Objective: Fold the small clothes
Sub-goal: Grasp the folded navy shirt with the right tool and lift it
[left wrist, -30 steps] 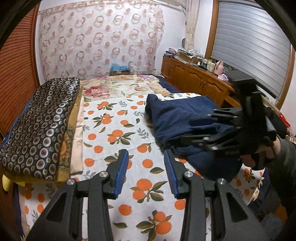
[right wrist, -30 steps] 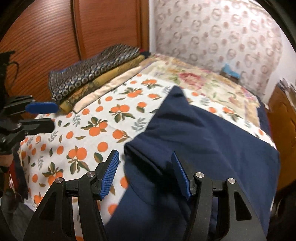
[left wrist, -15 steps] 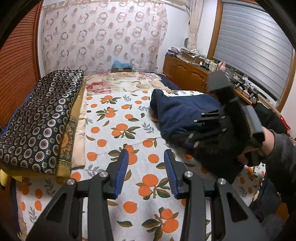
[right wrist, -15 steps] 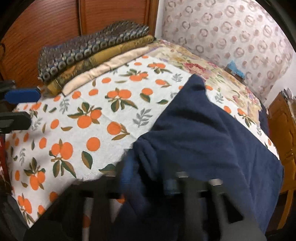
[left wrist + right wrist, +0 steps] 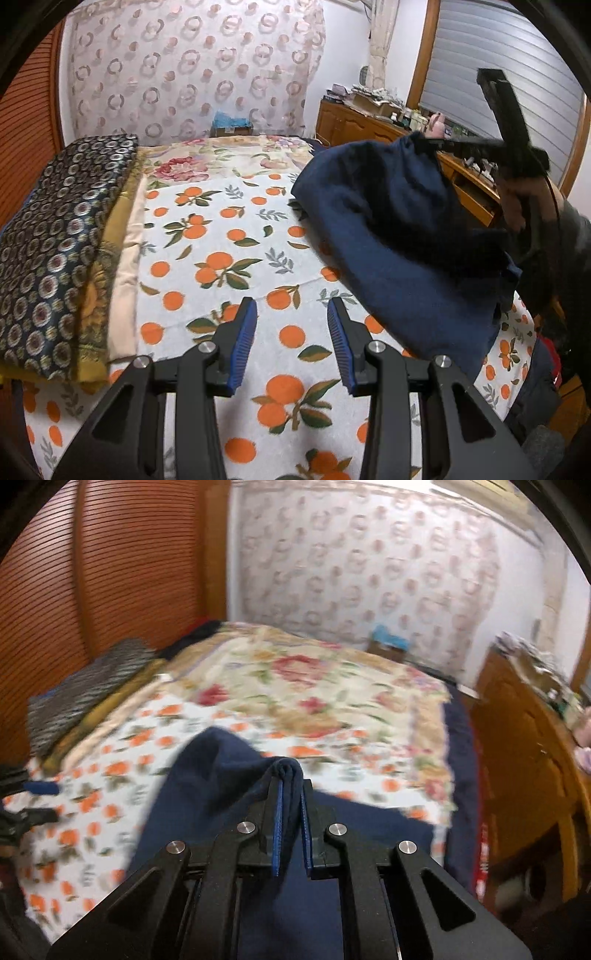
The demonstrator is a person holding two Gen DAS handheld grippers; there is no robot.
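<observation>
Right claw (image 5: 290,808) is clamped on a bunched fold of the navy garment (image 5: 399,236), lifting it above the bed (image 5: 221,258). Left claw (image 5: 291,343) hovers parted over the orange-print sheet, gripping nothing.

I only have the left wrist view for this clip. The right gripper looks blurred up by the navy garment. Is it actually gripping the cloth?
Observer: Yes. In the right wrist view the right gripper is shut on a bunched fold of the navy garment, which sticks out just past the blue pads.
Reviewer: Is the whole garment lifted?
Observer: No. Beyond the pinched fold it drapes down onto the orange-print sheet.
Reviewer: And the left gripper?
Observer: It shows blurred at that view's left edge, apart from the garment; your view shows it open and empty.
</observation>
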